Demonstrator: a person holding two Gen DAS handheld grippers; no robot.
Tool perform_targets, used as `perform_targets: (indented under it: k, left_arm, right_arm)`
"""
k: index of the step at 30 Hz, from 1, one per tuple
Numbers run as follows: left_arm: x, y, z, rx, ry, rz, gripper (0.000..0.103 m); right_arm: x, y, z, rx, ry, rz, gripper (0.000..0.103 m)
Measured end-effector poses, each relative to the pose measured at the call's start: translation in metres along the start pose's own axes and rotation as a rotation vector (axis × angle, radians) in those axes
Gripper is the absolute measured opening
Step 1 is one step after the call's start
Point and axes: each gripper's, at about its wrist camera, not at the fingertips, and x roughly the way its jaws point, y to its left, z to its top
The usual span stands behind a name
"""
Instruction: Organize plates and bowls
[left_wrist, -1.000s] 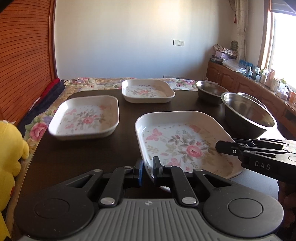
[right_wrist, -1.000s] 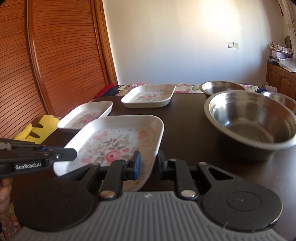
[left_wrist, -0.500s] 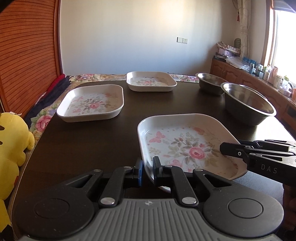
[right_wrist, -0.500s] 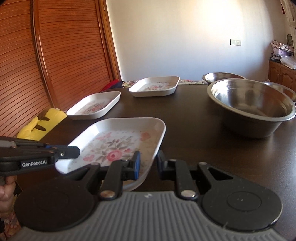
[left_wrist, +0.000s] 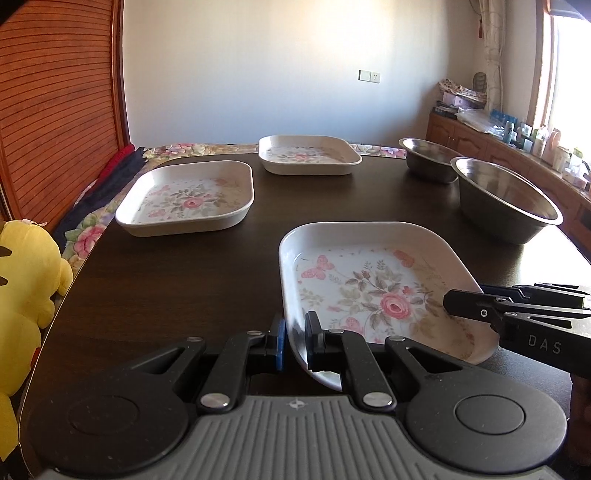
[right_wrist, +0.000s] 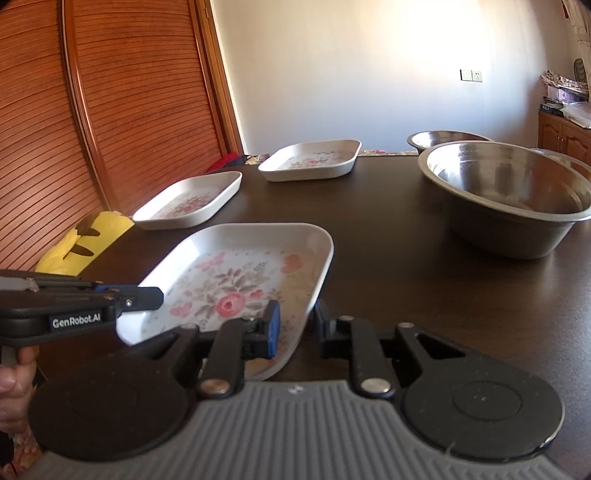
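Black "GenRobot.AI" left tongs (right_wrist: 147, 297), "DAS" right tongs (left_wrist: 452, 301).

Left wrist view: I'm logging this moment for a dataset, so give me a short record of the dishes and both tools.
held: floral plate, nearest
left tool: closed on the plate's near-left rim
right tool: closed on its right rim
other plates: middle plate, far plate, apart
bowls: large steel bowl, small steel bowl
surface: dark table
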Motion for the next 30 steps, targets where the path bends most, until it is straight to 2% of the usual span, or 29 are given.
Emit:
perform_targets:
  k: [12,15,21,23,30]
  left_arm:
    - [-0.001,0.003,0.002,-0.006,-0.008,0.006,0.014]
    - [-0.004,0.005,0.006,-0.009,-0.020,0.013,0.020]
    - [-0.010,0.012,0.023,0.000,-0.059,0.027,0.034]
    - [-0.012,0.016,0.030,0.002,-0.075,0.029,0.041]
    - [-0.008,0.044,0.062,0.001,-0.113,0.067,0.055]
  right_arm:
    - [-0.005,-0.004,0.003,-0.007,-0.025,-0.024,0.023]
    - [-0.011,-0.010,0.013,0.003,-0.054,-0.024,0.031]
    - [-0.019,-0.016,0.038,-0.031,-0.101,-0.014,0.035]
    - [-0.016,-0.015,0.047,-0.049,-0.103,-0.002,0.038]
    - [0.006,-0.002,0.077,-0.104,-0.085,0.045,0.042]
